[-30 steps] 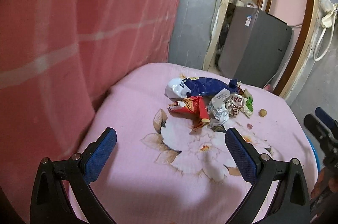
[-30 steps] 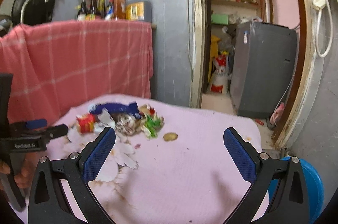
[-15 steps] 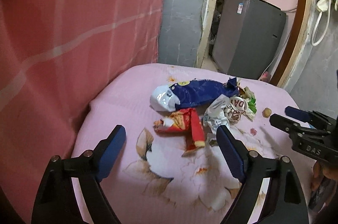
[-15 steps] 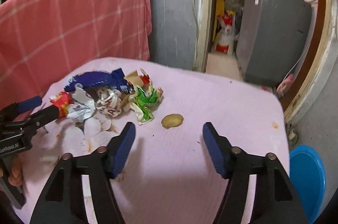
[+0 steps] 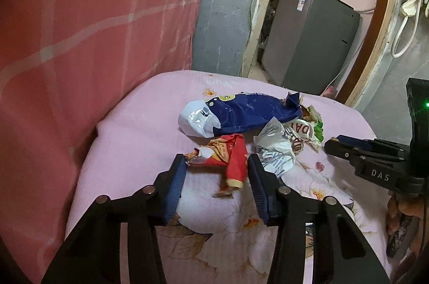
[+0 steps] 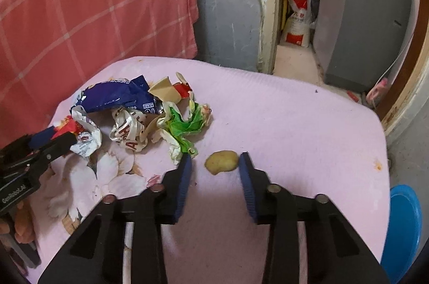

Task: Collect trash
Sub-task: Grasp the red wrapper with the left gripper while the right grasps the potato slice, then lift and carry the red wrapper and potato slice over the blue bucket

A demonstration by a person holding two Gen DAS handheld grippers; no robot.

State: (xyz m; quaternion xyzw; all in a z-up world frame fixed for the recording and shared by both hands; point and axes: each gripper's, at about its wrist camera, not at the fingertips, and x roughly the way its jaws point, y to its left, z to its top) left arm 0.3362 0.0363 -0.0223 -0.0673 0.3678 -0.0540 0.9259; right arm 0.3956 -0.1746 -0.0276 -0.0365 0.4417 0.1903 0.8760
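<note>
On the pink floral-sheeted bed [image 6: 295, 123], both claws are narrowing, empty: left claw [image 5: 217, 171] straddling the crumpled red snack wrapper [image 5: 228, 158], right claw [image 6: 215, 163] bracketing the yellowish potato-like scrap [image 6: 222, 162]. Either piece may be slipping sideways, or pads snagging sheet.

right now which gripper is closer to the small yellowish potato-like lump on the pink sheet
Right. The right gripper has its closing jaws on either side of the yellowish lump, not yet touching. The left gripper is at the red snack wrapper, across the trash pile.
</note>
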